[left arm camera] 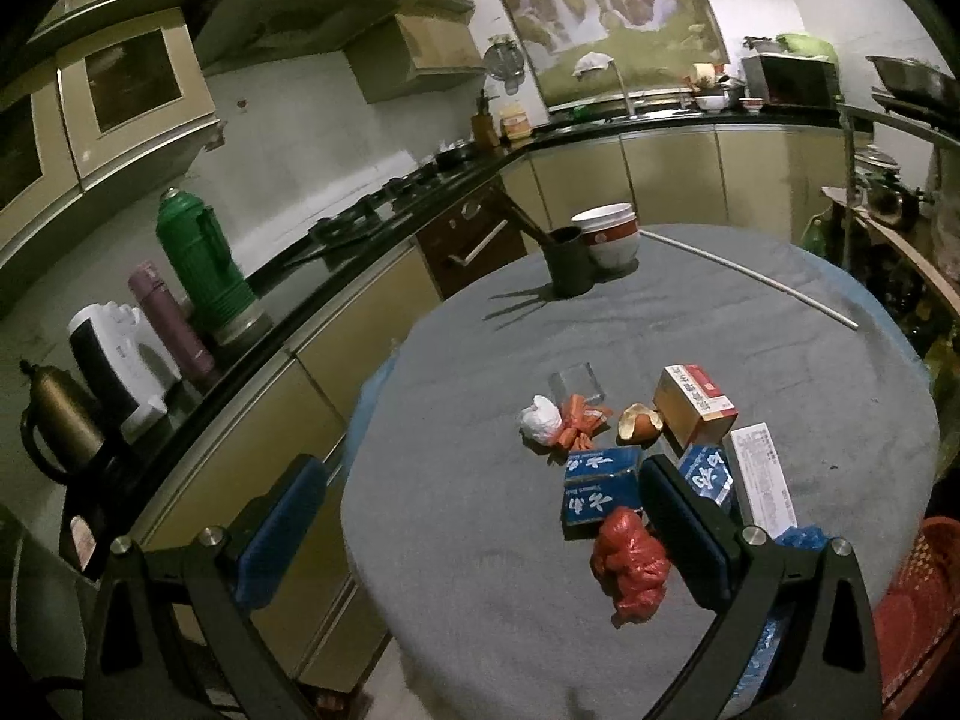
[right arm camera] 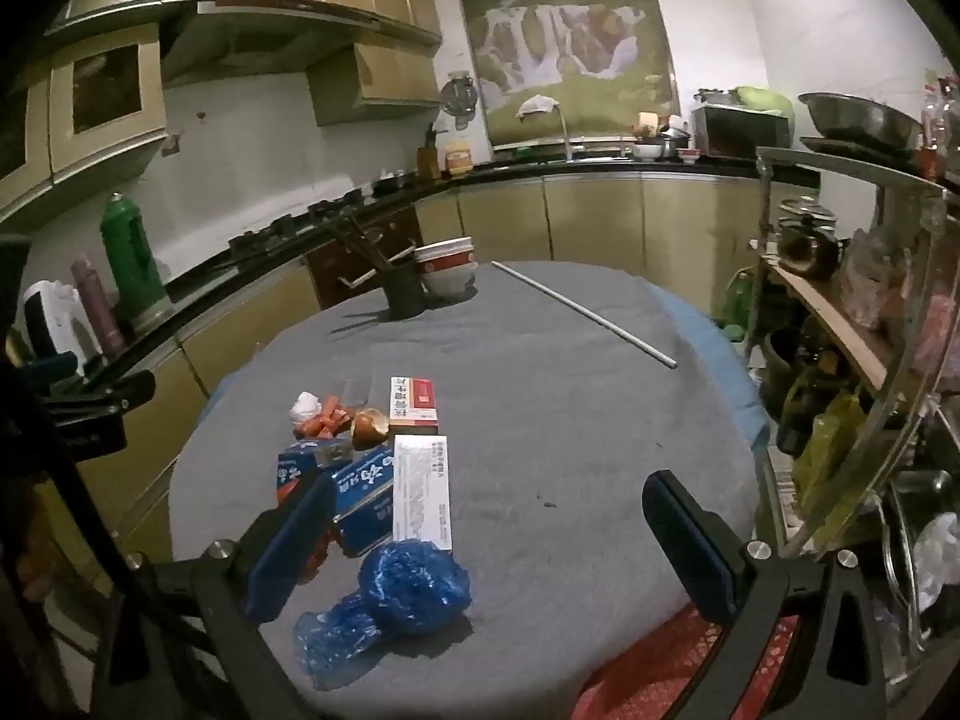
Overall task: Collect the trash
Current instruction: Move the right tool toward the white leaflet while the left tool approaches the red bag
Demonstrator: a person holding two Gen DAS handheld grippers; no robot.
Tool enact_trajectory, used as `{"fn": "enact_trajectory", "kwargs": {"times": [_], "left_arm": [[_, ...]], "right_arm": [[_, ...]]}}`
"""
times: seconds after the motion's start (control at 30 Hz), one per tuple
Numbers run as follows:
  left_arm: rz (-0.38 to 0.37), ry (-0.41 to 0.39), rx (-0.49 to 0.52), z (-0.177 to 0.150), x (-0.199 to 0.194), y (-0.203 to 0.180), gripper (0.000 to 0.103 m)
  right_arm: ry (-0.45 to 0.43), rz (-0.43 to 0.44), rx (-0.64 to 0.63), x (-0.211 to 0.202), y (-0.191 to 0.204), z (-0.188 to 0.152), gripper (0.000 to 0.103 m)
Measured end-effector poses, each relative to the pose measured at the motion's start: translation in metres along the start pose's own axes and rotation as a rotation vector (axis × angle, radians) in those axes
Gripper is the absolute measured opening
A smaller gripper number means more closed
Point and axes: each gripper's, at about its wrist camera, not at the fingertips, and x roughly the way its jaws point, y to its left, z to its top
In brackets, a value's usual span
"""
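Trash lies in a cluster on the round grey-clothed table [left arm camera: 480,360]. I see a crumpled red bag [left arm camera: 630,570], two blue boxes [left arm camera: 600,489], a long white box [left arm camera: 762,480] and a tan and red box [left arm camera: 696,405]. There is also orange peel [left arm camera: 639,423], orange wrappers [left arm camera: 579,423] and a white paper wad [left arm camera: 540,420]. My left gripper [left arm camera: 480,534] hovers open above the near table edge, the red bag just inside its right finger. My right gripper [right arm camera: 492,546] is open over a crumpled blue bag [right arm camera: 414,588], beside the white box [right arm camera: 420,486].
A red mesh basket [right arm camera: 648,660] sits below the table's near right edge. At the far side stand stacked bowls [left arm camera: 606,237], a dark cup of chopsticks [left arm camera: 567,261] and a long white rod [left arm camera: 750,279]. Flasks line the counter [left arm camera: 198,264] on the left; a shelf rack [right arm camera: 840,324] stands on the right.
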Motion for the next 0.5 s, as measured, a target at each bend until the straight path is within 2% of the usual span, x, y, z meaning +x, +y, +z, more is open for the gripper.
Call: {"fn": "enact_trajectory", "kwargs": {"times": [0.23,0.5], "left_arm": [[0.054,0.028,0.001,-0.003,-0.011,-0.007,0.103],[0.082,0.057,-0.022,-0.015,-0.016,0.009,0.103]], "right_arm": [[0.005,0.058,-0.043,-0.001,0.006,0.003,0.103],[0.026,0.109,-0.059,0.001,0.015,0.009,0.103]]}}
